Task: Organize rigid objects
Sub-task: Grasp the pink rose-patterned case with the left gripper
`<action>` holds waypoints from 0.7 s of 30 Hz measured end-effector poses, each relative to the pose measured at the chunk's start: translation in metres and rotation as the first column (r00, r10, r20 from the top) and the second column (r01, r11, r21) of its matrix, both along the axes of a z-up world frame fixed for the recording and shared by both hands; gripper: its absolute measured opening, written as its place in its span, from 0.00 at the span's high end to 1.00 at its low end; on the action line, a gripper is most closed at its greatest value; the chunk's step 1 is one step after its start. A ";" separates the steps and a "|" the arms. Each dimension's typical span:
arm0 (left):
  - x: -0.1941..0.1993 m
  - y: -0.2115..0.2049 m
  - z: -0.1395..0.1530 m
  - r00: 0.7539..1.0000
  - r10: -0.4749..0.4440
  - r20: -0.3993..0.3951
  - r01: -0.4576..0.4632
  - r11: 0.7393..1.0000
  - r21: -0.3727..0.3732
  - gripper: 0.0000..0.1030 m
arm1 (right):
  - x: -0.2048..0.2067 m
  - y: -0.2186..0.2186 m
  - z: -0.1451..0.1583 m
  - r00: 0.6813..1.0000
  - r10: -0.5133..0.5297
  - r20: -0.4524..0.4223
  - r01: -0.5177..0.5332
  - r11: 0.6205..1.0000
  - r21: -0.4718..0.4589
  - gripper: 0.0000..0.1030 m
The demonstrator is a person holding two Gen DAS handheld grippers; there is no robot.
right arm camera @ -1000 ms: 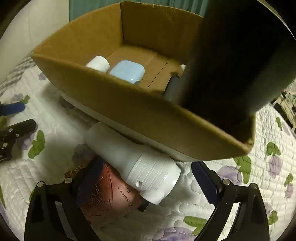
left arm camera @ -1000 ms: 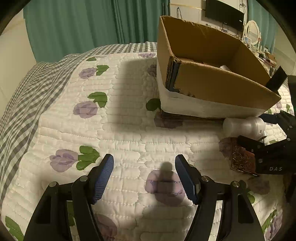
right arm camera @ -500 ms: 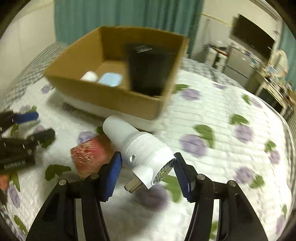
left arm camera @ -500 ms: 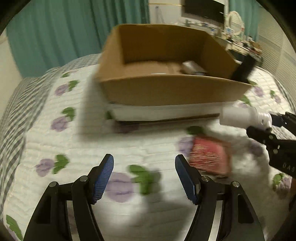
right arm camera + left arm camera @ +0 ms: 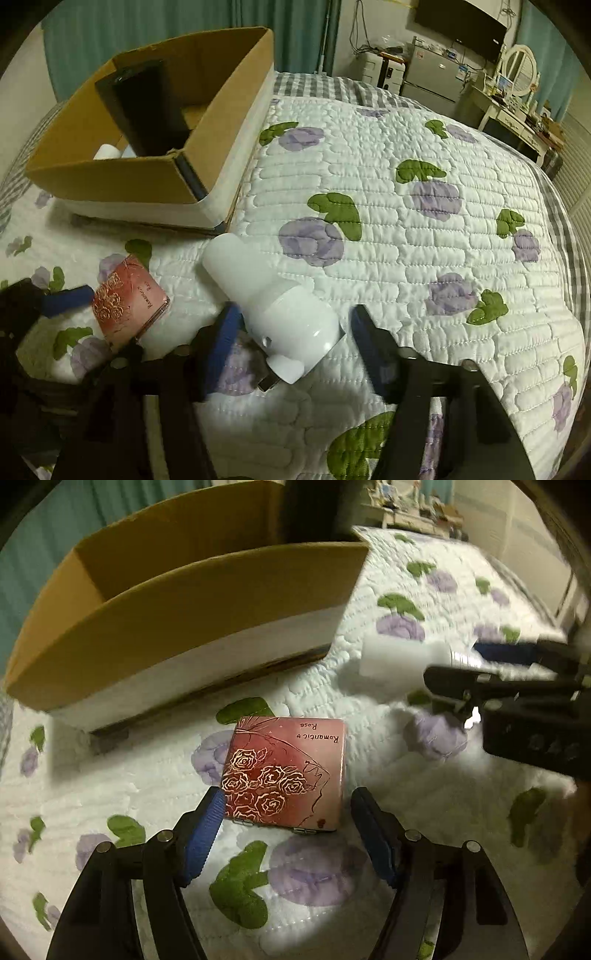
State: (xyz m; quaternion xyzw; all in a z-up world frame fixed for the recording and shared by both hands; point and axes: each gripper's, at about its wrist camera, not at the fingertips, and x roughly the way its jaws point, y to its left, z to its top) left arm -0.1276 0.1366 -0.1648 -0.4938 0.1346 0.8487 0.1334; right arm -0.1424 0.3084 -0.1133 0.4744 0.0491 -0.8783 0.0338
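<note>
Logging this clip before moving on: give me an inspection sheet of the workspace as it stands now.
Surface: quilted floral bedspread, no hard tabletop.
Job's things: red compact flat on the quilt; white plug-in device lying beside it; cardboard box holding a black case and small white items.
Clutter: nothing seen.
Grippers: left gripper open, straddling the compact's near edge; right gripper open around the white device.
Cables: wires hang on the far wall.
Surroundings: teal curtains, wall television, dresser with mirror.

dim warm light; fisheye edge vignette; motion blur right of left view.
</note>
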 end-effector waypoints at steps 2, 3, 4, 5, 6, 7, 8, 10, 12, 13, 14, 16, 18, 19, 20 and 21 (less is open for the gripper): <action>-0.004 0.001 -0.001 1.000 0.008 -0.002 -0.008 1.000 -0.009 0.27 | -0.001 0.001 0.002 1.000 -0.001 -0.007 0.001 1.000 -0.015 0.27; -0.008 -0.001 -0.002 1.000 0.022 0.000 -0.022 1.000 -0.009 0.26 | -0.003 0.003 0.001 1.000 -0.005 -0.006 0.005 1.000 -0.020 0.26; -0.013 -0.004 -0.004 0.999 0.034 0.019 -0.034 0.999 0.007 0.25 | -0.003 0.004 0.001 1.000 -0.010 -0.003 0.010 1.000 -0.022 0.26; -0.018 -0.006 -0.006 0.999 0.041 0.034 -0.042 0.999 0.021 0.25 | -0.003 0.004 0.000 1.000 -0.012 0.000 0.012 1.000 -0.023 0.25; -0.023 -0.009 -0.009 0.997 0.052 0.050 -0.054 0.998 0.038 0.25 | -0.003 0.004 -0.001 1.000 -0.012 0.002 0.012 1.000 -0.024 0.25; -0.029 -0.011 -0.011 0.996 0.059 0.065 -0.062 0.997 0.051 0.24 | -0.003 0.004 -0.002 1.000 0.005 -0.001 -0.005 1.000 -0.029 0.25; -0.032 -0.011 -0.012 0.996 0.062 0.069 -0.065 0.996 0.053 0.23 | -0.004 0.004 -0.003 1.000 0.007 0.000 -0.007 1.000 -0.028 0.25; -0.037 -0.008 -0.016 0.996 0.056 0.070 -0.058 0.998 0.037 0.20 | -0.006 0.004 -0.005 1.000 0.009 0.004 -0.009 1.000 -0.026 0.25; -0.039 -0.005 -0.016 0.997 0.045 0.064 -0.047 0.999 0.024 0.20 | -0.008 0.002 -0.009 1.000 0.015 0.014 -0.014 1.000 -0.024 0.25; -0.039 -0.005 -0.016 0.997 0.039 0.062 -0.040 0.999 0.023 0.20 | -0.010 0.001 -0.011 1.000 0.022 0.021 -0.022 0.999 -0.026 0.25; -0.038 -0.006 -0.015 0.998 0.036 0.059 -0.038 0.999 0.028 0.20 | -0.011 0.001 -0.013 0.999 0.027 0.026 -0.026 0.999 -0.027 0.25; -0.035 -0.008 -0.012 0.998 0.034 0.043 -0.036 0.998 0.043 0.23 | -0.013 -0.004 -0.015 0.999 0.043 0.029 -0.042 0.999 -0.020 0.25; -0.030 -0.009 -0.007 0.999 0.029 0.023 -0.030 0.998 0.050 0.28 | -0.012 -0.006 -0.012 0.998 0.058 0.013 -0.058 0.998 -0.024 0.25; -0.027 -0.009 -0.003 1.000 0.024 0.014 -0.024 0.998 0.054 0.29 | -0.011 -0.006 -0.009 0.998 0.064 0.004 -0.064 0.998 -0.029 0.25; -0.024 -0.010 -0.001 1.000 0.028 0.006 -0.028 0.998 0.052 0.29 | -0.010 -0.006 -0.007 0.998 0.070 -0.006 -0.070 0.997 -0.033 0.25; -0.022 -0.011 0.001 0.999 0.034 -0.003 -0.034 0.998 0.052 0.29 | -0.010 -0.006 -0.005 0.997 0.080 -0.013 -0.081 0.996 -0.040 0.25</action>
